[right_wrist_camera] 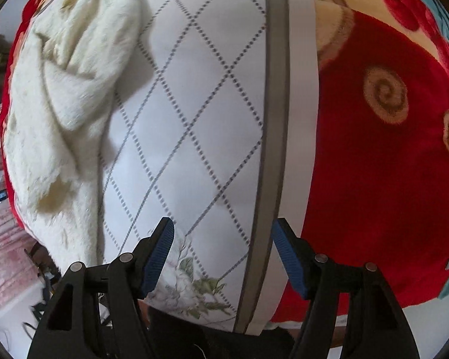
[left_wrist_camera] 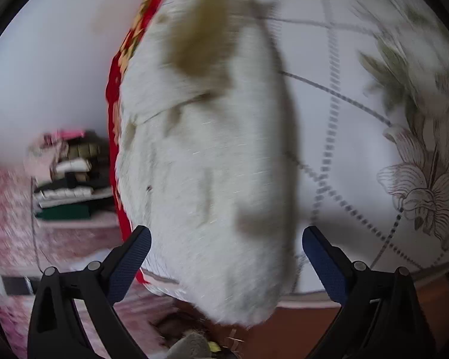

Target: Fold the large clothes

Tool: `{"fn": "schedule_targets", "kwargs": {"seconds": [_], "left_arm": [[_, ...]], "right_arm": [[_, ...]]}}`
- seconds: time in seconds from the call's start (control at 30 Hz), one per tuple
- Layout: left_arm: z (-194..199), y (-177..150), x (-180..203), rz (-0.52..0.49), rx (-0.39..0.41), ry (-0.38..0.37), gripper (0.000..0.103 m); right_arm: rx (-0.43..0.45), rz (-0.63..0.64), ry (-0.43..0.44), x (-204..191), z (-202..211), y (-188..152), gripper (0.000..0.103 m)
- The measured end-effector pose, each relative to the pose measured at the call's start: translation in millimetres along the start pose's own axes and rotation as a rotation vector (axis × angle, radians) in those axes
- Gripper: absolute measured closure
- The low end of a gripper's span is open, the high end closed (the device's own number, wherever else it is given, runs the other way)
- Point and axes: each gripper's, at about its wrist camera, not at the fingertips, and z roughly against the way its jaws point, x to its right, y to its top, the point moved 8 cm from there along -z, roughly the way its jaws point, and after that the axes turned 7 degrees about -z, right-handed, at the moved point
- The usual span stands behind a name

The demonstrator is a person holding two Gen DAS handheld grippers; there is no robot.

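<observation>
A large white fluffy garment point(left_wrist_camera: 212, 161) lies bunched on the bed, blurred by motion in the left wrist view. My left gripper point(left_wrist_camera: 226, 239) is open, its blue-padded fingers either side of the garment's near end, not closed on it. In the right wrist view the same garment point(right_wrist_camera: 66, 98) lies crumpled at the left on the quilted white sheet point(right_wrist_camera: 200, 113). My right gripper point(right_wrist_camera: 223, 233) is open and empty above the sheet, well right of the garment.
A red patterned blanket point(right_wrist_camera: 374, 164) covers the bed's right side and shows behind the garment point(left_wrist_camera: 113, 95). A stack of folded clothes point(left_wrist_camera: 71, 182) sits at the left. A grey stripe point(right_wrist_camera: 272, 149) runs down the sheet. Pink fabric point(left_wrist_camera: 6, 209) lies at far left.
</observation>
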Motion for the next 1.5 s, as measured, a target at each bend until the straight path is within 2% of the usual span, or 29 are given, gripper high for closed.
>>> {"fn": "schedule_targets", "kwargs": {"seconds": [0.07,0.17,0.23,0.3,0.4,0.57,0.6,0.63,0.73,0.8,0.83,0.9,0.93,0.97,1.0,1.1,1.27,1.4,1.5], "left_arm": [[-14,5,6,-0.013,-0.021,0.012,0.000],[-29,10,-6,0.053,-0.054,-0.052,0.000],[-32,8,-16,0.084,-0.069,-0.077,0.000],[-35,7,-34,0.102,-0.076,-0.036,0.000],[-49,4,-56,0.154,-0.104,-0.017,0.000],[-74,7,-82,0.190,-0.120,-0.035,0.002],[-76,7,-84,0.199,-0.115,-0.045,0.012],[-81,7,-88,0.213,-0.110,-0.070,0.016],[-68,8,-80,0.226,-0.085,-0.130,0.043],[-56,12,-70,0.221,-0.069,-0.159,0.079],[-51,13,-70,0.218,-0.056,-0.168,0.087],[-40,14,-72,0.211,-0.027,-0.165,0.094],[-36,13,-77,0.209,-0.012,-0.160,0.094],[-32,12,-81,0.210,-0.003,-0.163,0.095],[-28,11,-85,0.212,0.003,-0.166,0.095],[-20,5,-107,0.213,0.024,-0.178,0.096],[-8,-9,-166,0.268,0.068,-0.241,0.096],[-16,-20,-216,0.338,0.092,-0.329,0.096],[-44,-30,-258,0.397,0.095,-0.427,0.096]], "right_arm": [[-0.003,0.004,-0.004,2,-4,7,0.033],[-0.002,0.029,-0.001,-5,-13,16,0.033],[-0.010,0.038,0.045,-17,-24,27,0.033],[-0.022,0.031,0.118,-27,-29,34,0.033],[-0.053,0.001,0.266,-44,-40,45,0.029],[-0.067,-0.115,0.624,-65,-35,69,0.026],[-0.073,-0.147,0.702,-67,-33,75,0.025],[-0.076,-0.171,0.757,-69,-34,80,0.025],[-0.097,-0.218,0.842,-74,-44,93,0.025],[-0.120,-0.256,0.898,-78,-52,102,0.025],[-0.138,-0.275,0.927,-81,-54,107,0.024],[-0.138,-0.302,0.982,-89,-52,113,0.031],[-0.126,-0.309,0.979,-95,-55,111,0.050],[-0.119,-0.307,0.961,-100,-54,111,0.082],[-0.119,-0.301,0.947,-104,-51,111,0.086],[-0.090,-0.288,0.876,-119,-33,103,0.088],[-0.031,-0.206,0.797,-142,49,98,0.089],[0.015,-0.166,0.738,-192,109,103,0.089],[0.048,-0.148,0.674,-251,141,115,0.089]]}}
